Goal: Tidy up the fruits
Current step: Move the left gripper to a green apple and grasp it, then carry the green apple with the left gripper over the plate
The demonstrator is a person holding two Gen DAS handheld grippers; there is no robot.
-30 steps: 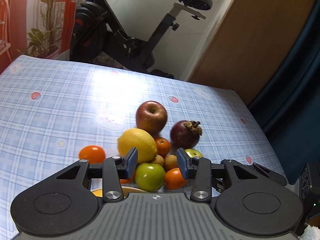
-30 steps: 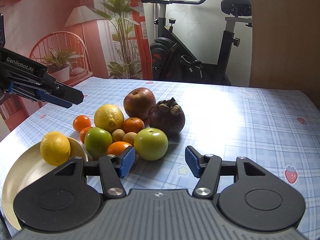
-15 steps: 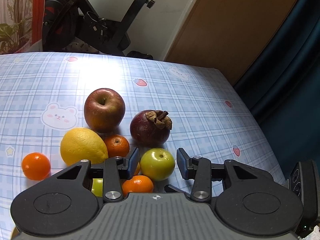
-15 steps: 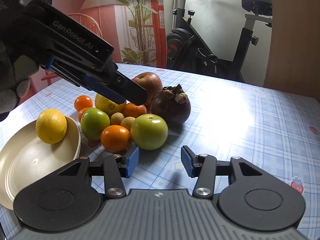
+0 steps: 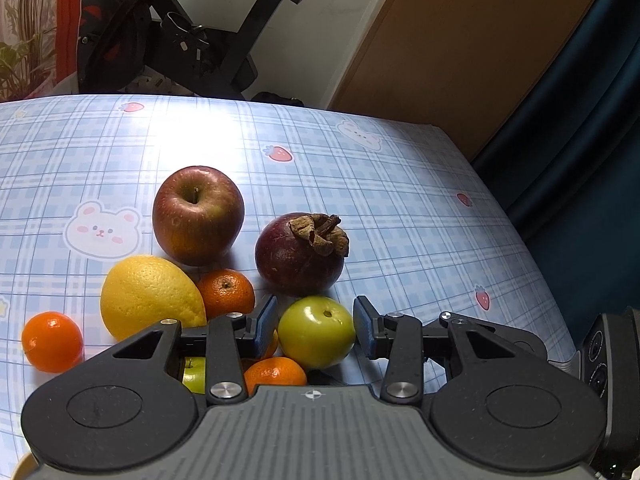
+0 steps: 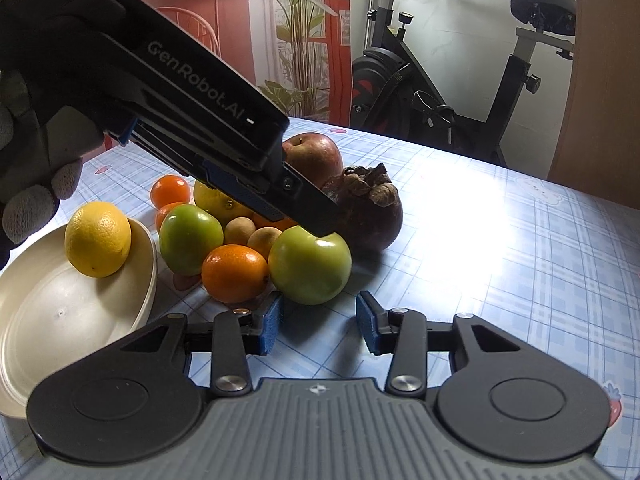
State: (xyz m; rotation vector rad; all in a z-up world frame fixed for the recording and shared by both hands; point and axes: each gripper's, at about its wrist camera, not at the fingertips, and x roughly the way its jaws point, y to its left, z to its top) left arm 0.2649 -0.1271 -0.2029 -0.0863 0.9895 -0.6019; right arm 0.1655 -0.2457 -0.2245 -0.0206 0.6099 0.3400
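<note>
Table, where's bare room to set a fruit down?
Bare tablecloth lies right of the mangosteen and behind the red apple. The bowl is mostly free beside its lemon. The fruit cluster around the green apple is crowded.

The left hand-held gripper (image 6: pixel 320 228) bears the white marking "GenRobot.AI" along its black side housing; no other text is legible.
</note>
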